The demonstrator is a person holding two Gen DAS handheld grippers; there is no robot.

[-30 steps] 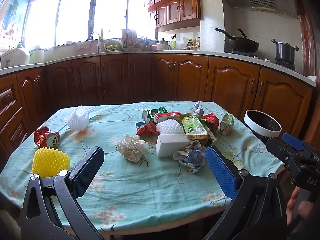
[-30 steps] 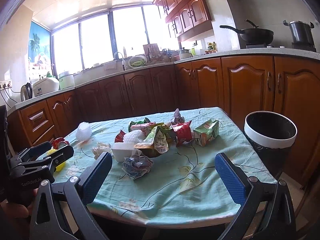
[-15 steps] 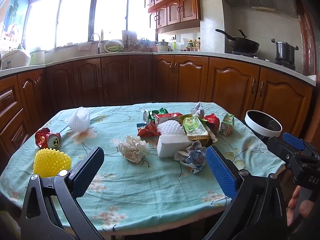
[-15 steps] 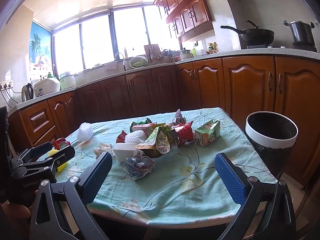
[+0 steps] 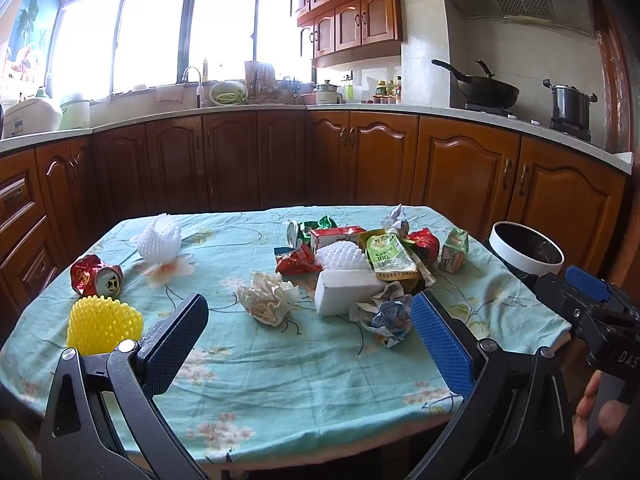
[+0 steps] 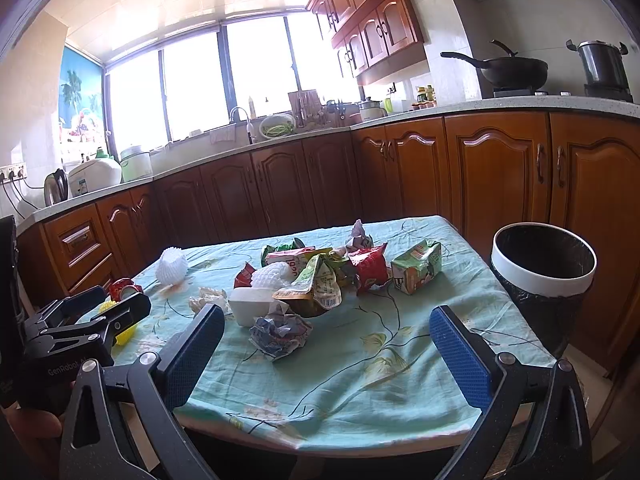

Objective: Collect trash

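A table [image 5: 280,380] under a light green flowered cloth stands in a kitchen with brown wooden cupboards, a wok [image 5: 486,90] and a pot [image 5: 570,106] on the stove behind it. The trash lies mostly in a heap at the middle of the cloth: a white foam block [image 5: 348,296], a white foam net [image 5: 340,256], a green drink pouch [image 5: 390,258], red wrappers and a small green carton [image 5: 454,250] at the heap's right edge. Nearest the grippers lie a crumpled blue-and-white paper ball [image 5: 386,314] and, to its left, a crumpled white tissue [image 5: 266,298]. Well apart on the left of the table sit a yellow foam net [image 5: 104,322], a crushed red can [image 5: 96,276] and another white net [image 5: 158,236]. A black bin with a white rim [image 6: 542,268] stands off the table's right edge. The left gripper [image 5: 308,340] hovers over the near edge with its blue pads spread wide and nothing between them; the paper ball is just beside its right pad. The right gripper [image 6: 326,354] is likewise spread wide and empty, the paper ball ahead of it between the fingers' lines, the bin to its right.
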